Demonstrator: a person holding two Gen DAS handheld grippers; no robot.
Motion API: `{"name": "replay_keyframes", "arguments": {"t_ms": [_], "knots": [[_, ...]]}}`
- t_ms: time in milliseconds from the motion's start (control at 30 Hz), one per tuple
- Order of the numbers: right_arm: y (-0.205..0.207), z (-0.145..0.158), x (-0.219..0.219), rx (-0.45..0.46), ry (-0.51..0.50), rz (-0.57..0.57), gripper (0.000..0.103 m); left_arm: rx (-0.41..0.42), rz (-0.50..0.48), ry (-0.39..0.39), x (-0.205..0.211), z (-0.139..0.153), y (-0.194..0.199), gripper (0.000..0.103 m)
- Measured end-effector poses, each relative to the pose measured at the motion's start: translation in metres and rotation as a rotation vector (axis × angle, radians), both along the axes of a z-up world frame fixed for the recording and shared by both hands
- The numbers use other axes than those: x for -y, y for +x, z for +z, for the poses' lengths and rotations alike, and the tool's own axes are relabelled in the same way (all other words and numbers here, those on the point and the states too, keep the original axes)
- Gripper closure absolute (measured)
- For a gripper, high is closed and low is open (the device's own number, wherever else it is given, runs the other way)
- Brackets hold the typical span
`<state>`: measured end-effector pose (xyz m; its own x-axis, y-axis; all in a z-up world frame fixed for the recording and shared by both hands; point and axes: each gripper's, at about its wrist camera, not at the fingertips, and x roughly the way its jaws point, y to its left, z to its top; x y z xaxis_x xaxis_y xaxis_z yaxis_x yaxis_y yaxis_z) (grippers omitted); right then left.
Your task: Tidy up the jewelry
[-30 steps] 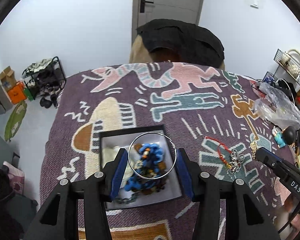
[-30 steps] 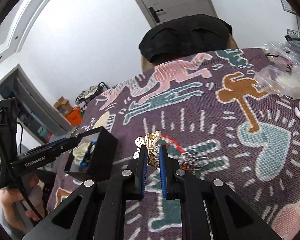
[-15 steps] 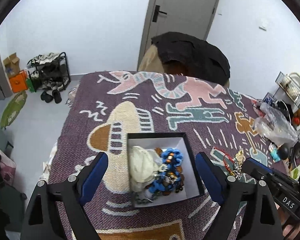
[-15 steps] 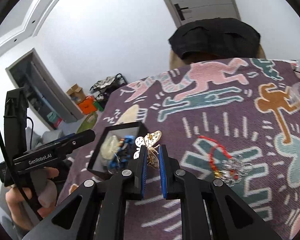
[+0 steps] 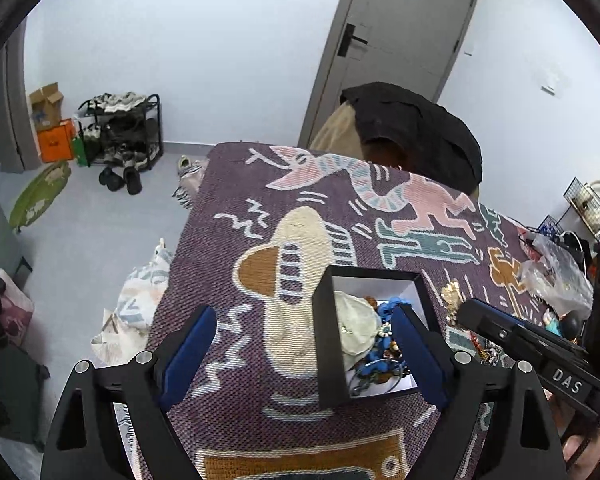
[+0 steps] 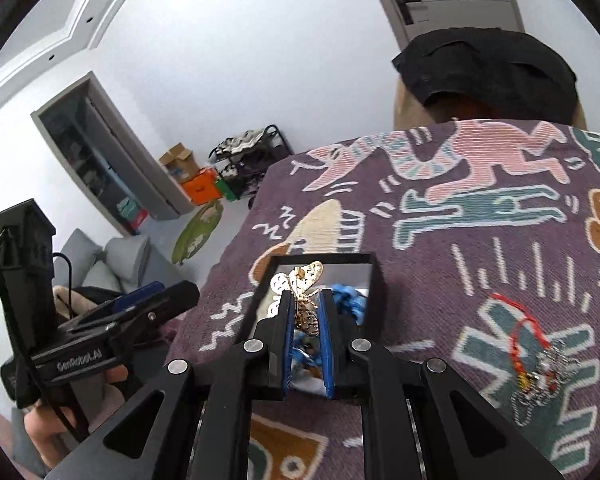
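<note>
Two grippers share our attention. Our right gripper point(image 6: 306, 300) has its blue-padded fingers clamped on a gold butterfly brooch point(image 6: 304, 286), a thin filigree piece with pierced wings that stand up above the fingertips. We hold it over the black jewelry box point(image 6: 376, 280), a square, stiff-walled box with a pale lining. Inside the box we see a tangle of blue beads point(image 5: 384, 350) mixed with brown ones, and a crumpled pale pouch point(image 5: 354, 326) against the left wall.

Our left gripper point(image 5: 304, 354) has its fingers spread wide and holds nothing; one blue pad hangs over the woven cloth to the left of the box, the other over the box's right side.

Underneath lies a purple knitted tablecloth point(image 6: 480, 248) with a coarse ribbed weave and cartoon figures in pink, teal, cream and ochre. To the right of the box, well apart from it, a red cord bracelet point(image 6: 534, 354) with silvery, glittering charms lies loose on the cloth.
</note>
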<state>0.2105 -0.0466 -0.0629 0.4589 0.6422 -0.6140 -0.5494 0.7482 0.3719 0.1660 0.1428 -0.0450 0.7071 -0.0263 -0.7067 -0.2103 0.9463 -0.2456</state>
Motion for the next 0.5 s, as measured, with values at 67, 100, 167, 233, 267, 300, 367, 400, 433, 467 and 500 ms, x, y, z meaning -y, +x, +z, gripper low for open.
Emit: {"name": "replay_keyframes", "arguments": {"t_ms": [67, 100, 167, 233, 267, 300, 367, 400, 433, 467, 500], "knots": [[0.004, -0.001, -0.011, -0.012, 0.000, 0.007, 0.090, -0.001, 0.010, -0.003, -0.005, -0.001, -0.002, 0.014], [0.005, -0.001, -0.016, -0.016, -0.001, 0.011, 0.090, -0.001, 0.014, -0.007, -0.008, -0.001, -0.003, 0.014], [0.007, -0.001, -0.026, -0.017, -0.002, 0.029, 0.088, 0.002, 0.022, -0.012, -0.011, -0.001, -0.004, 0.014], [0.011, -0.005, -0.034, -0.050, -0.016, 0.045, 0.062, 0.003, 0.029, -0.018, -0.014, -0.002, -0.005, 0.014], [0.012, -0.007, -0.033, -0.059, -0.010, 0.044, 0.042, 0.003, 0.032, -0.021, -0.015, -0.002, -0.006, 0.014], [0.012, -0.007, -0.030, -0.052, 0.010, 0.037, 0.035, 0.004, 0.032, -0.021, -0.016, -0.002, -0.006, 0.014], [0.009, -0.008, -0.020, -0.040, 0.018, 0.024, 0.033, 0.006, 0.029, -0.015, -0.014, -0.002, -0.007, 0.014], [0.009, -0.010, -0.016, -0.046, 0.017, 0.016, 0.033, 0.006, 0.027, -0.014, -0.013, -0.002, -0.006, 0.014], [0.009, -0.011, -0.010, -0.055, 0.019, 0.004, 0.033, 0.007, 0.025, -0.014, -0.011, -0.002, -0.006, 0.014], [0.007, -0.012, -0.004, -0.059, 0.022, -0.006, 0.033, 0.009, 0.020, -0.016, -0.009, -0.002, -0.005, 0.014], [0.006, -0.013, 0.004, -0.061, 0.026, -0.020, 0.033, 0.012, 0.015, -0.019, -0.006, -0.001, -0.004, 0.014]]}}
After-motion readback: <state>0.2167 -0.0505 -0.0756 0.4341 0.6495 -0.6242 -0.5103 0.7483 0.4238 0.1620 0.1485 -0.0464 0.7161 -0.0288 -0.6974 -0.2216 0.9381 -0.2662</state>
